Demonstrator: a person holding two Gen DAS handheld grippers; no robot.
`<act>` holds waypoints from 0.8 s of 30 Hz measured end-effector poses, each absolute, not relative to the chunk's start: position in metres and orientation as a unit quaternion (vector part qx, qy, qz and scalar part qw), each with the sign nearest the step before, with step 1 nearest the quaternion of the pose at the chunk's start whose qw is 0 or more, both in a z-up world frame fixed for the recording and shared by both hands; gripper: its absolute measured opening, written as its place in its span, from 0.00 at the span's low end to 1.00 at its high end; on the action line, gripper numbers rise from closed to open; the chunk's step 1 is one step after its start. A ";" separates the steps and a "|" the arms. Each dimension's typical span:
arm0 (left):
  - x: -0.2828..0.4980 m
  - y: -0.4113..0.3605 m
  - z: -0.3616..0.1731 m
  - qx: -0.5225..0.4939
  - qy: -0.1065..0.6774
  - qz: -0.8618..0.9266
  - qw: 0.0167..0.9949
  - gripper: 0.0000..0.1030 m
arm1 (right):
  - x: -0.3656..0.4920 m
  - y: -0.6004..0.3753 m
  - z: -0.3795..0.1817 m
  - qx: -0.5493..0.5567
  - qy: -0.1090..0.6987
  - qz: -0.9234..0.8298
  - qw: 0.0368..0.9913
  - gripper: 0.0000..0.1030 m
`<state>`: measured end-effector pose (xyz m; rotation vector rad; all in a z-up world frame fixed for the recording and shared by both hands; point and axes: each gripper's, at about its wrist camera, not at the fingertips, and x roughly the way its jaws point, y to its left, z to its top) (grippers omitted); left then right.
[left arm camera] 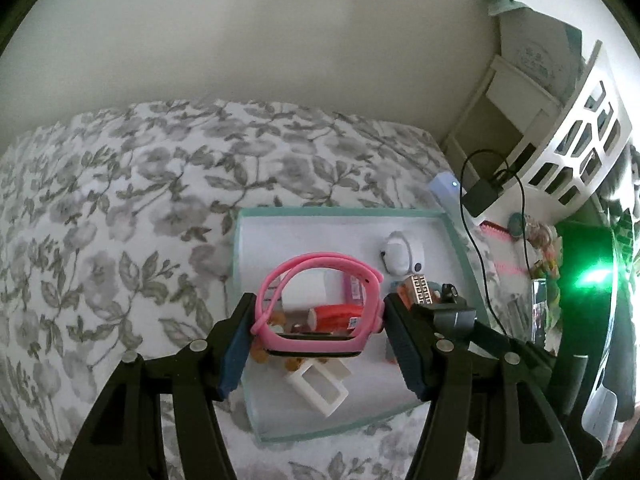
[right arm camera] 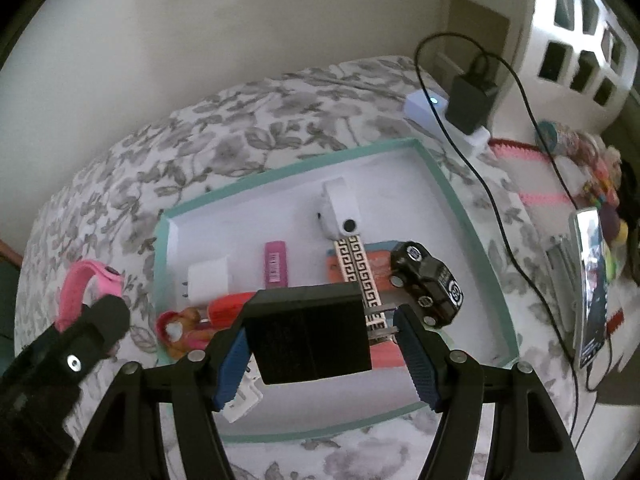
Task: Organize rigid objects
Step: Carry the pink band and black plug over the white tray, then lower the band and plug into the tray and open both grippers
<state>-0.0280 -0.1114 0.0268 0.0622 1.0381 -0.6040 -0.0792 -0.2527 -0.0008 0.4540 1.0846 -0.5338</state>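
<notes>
Left gripper (left arm camera: 318, 330): clamped across a pink watch (left arm camera: 320, 304); the strap loop is pressed between the blue pads (left arm camera: 234, 360), the screen faces down, and the watch is held over the tray.
Right gripper (right arm camera: 322, 340): closed on a black charger block (right arm camera: 310, 336); the left pad is flat on its side, its metal prongs reach the right pad at 3 o'clock, and the block is held over the tray's near half.
Tray (right arm camera: 472, 216): white floor, teal rim, set on a floral bedspread (left arm camera: 120, 208).
White adapter (right arm camera: 208, 282): on the tray floor, at 9 o'clock of the tray, prongs toward the rim.
Pink stick (right arm camera: 275, 264): lying flat, just at 3 o'clock of the white adapter.
Red tube (right arm camera: 228, 306): at 6 o'clock of the white adapter, partly hidden by the left finger of the right gripper.
Small figure toy (right arm camera: 180, 330): at the tray's 8 o'clock rim; whether it touches the rim cannot be told.
White camera-like gadget (right arm camera: 338, 210): near the tray's centre, toward 12 o'clock.
Patterned bar (right arm camera: 360, 276): black and white key pattern, laid over an orange card (right arm camera: 376, 266).
Black toy car (right arm camera: 428, 284): at 3 o'clock of the patterned bar, on its wheels.
White frame piece (left arm camera: 320, 388): at the tray's 6 o'clock, under the watch in the left wrist view.
Off tray: white basket (left arm camera: 580, 136) at 2 o'clock, plugged-in black adapter (right arm camera: 470, 100) with cable on a white power strip (right arm camera: 424, 110).
</notes>
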 end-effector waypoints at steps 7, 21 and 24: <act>-0.024 -0.120 0.017 0.035 0.492 -0.277 0.825 0.63 | -0.081 -0.260 -0.006 0.212 0.514 -0.255 0.791 0.70; -0.018 -0.139 -0.009 0.038 0.512 -0.279 0.812 0.63 | -0.078 -0.267 -0.028 0.204 0.546 -0.262 0.769 0.70; -0.016 -0.140 -0.016 0.028 0.524 -0.281 0.803 0.63 | -0.077 -0.265 -0.033 0.199 0.555 -0.263 0.764 0.70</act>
